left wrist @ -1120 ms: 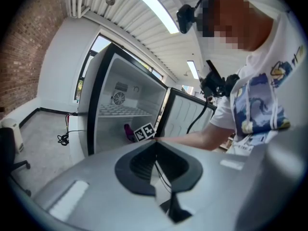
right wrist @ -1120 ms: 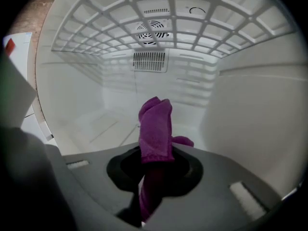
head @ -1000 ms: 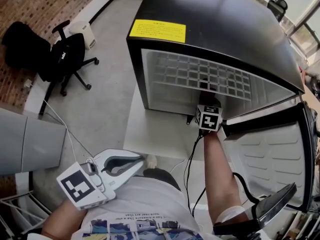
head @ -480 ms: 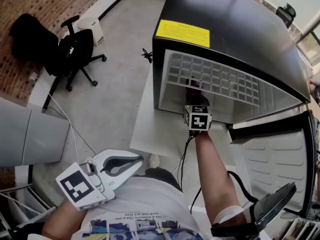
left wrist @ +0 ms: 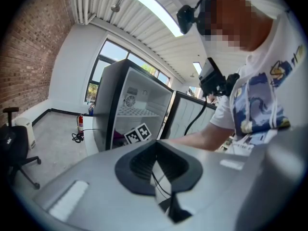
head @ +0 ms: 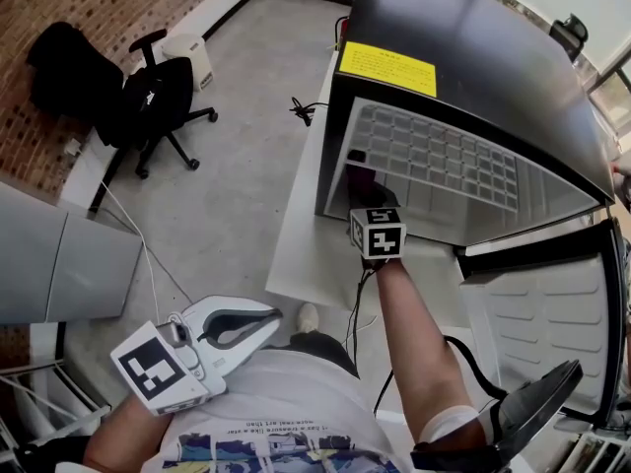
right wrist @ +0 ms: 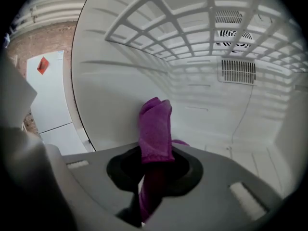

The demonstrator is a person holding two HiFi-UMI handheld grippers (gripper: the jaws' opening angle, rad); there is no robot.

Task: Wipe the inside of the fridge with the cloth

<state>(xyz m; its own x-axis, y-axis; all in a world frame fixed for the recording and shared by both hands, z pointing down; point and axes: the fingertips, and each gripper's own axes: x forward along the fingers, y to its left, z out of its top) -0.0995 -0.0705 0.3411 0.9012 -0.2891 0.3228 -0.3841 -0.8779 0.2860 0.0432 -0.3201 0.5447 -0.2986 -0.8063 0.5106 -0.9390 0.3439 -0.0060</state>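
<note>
Far left, on the floor: black office chair [head: 158, 106], small white bin [head: 185, 57] just beyond it, grey cabinet [head: 59, 264] at the frame edge.

Left gripper [head: 274, 319] is low in the head view, held close to my torso and well apart from the fridge. Its own view shows the jaws closed together with nothing between them, so it's clenched and empty. That camera looks across the room at the fridge from the side.

A loose cable [head: 306, 111] lies on the floor near the fridge's left corner.

The fridge [head: 473, 57] sits on a low white surface [head: 306, 254]. It has a black top with a yellow label [head: 387, 68] near the front edge. The wire shelf [head: 444, 161] spans the compartment.

Right arm reaches forward — its marker cube [head: 378, 233] is at the fridge opening, toward the left side. Right gripper [right wrist: 154, 170] is clamped on the purple cloth [right wrist: 155, 129]. The cloth is folded, pinched between the jaws and sticking up past the tips. It's inside the compartment, under the shelf, close to the left inner wall. I can't tell from either view whether it's actually touching the wall. Rear vent [right wrist: 239, 71] is visible on the back wall, to the right of the cloth.

Far right — the fridge door [head: 542, 313] is swung open, with its white inner liner facing up at me.
</note>
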